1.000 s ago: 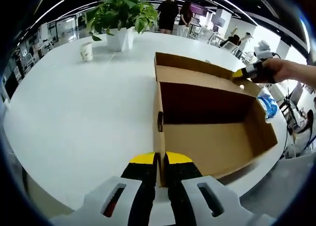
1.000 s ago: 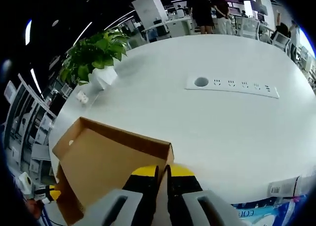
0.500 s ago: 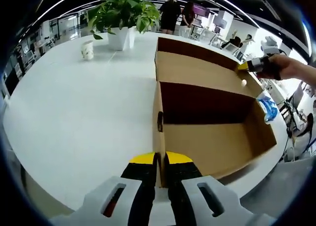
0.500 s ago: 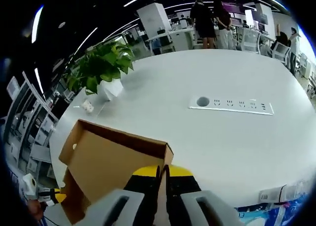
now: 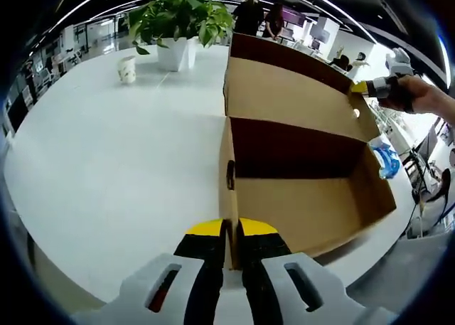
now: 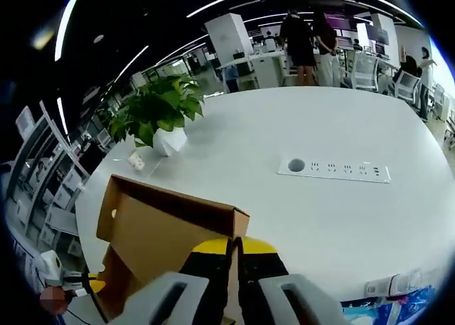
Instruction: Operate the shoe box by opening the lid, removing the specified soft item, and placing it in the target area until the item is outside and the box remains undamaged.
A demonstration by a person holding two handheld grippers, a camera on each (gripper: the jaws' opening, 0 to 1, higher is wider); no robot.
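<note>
The brown cardboard shoe box [image 5: 306, 197] lies open on the white table [image 5: 114, 161]. My left gripper [image 5: 231, 241] is shut on the top edge of the box's near left wall. The hinged lid [image 5: 291, 90] stands raised behind the box. My right gripper [image 5: 371, 88], held by a hand, is shut on the lid's far right corner. In the right gripper view the right gripper [image 6: 233, 248] pinches the lid [image 6: 163, 229] at its corner. The part of the box floor that shows is bare cardboard. A blue and white packet [image 5: 387, 156] lies just outside the box's right wall.
A potted plant [image 5: 181, 19] and a paper cup [image 5: 126, 70] stand at the far left of the table. A white power strip [image 6: 334, 171] is set into the tabletop. People stand among desks beyond the table. The table edge runs close under the box's right side.
The lid has swung up higher, from tilted low to near upright, with the right gripper rising on its corner. The left gripper and the box have stayed put.
</note>
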